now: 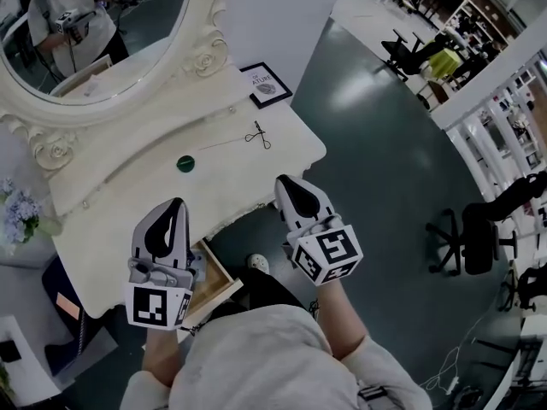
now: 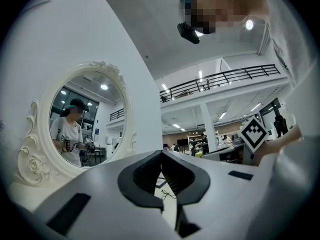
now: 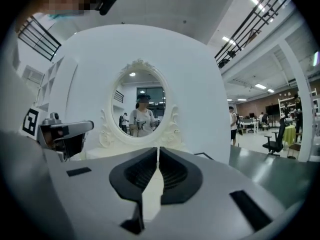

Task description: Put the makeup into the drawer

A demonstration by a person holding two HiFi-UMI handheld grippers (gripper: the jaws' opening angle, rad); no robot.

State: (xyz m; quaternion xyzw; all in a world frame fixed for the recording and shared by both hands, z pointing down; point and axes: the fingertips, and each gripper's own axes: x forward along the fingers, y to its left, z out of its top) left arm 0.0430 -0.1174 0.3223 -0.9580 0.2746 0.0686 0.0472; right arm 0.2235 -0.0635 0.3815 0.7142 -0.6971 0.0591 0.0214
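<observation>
Two grippers hover over the front edge of a white table [image 1: 248,173] in the head view, the left gripper [image 1: 176,205] and the right gripper [image 1: 287,183] side by side but apart. A green disc [image 1: 185,163] lies on the tabletop beyond them, between the two, and a small black tool [image 1: 258,135] lies further back near a framed picture [image 1: 269,84]. An oval mirror [image 1: 85,24] stands at the back. A drawer [image 1: 220,278] stands open under the table edge, just below the left gripper. In the left gripper view the jaws are pressed together at the tips with nothing between them; the mirror sits left and the right gripper's marker cube shows right. In the right gripper view the jaws likewise meet and hold nothing, aimed at the mirror, with the left gripper at the left edge.
</observation>
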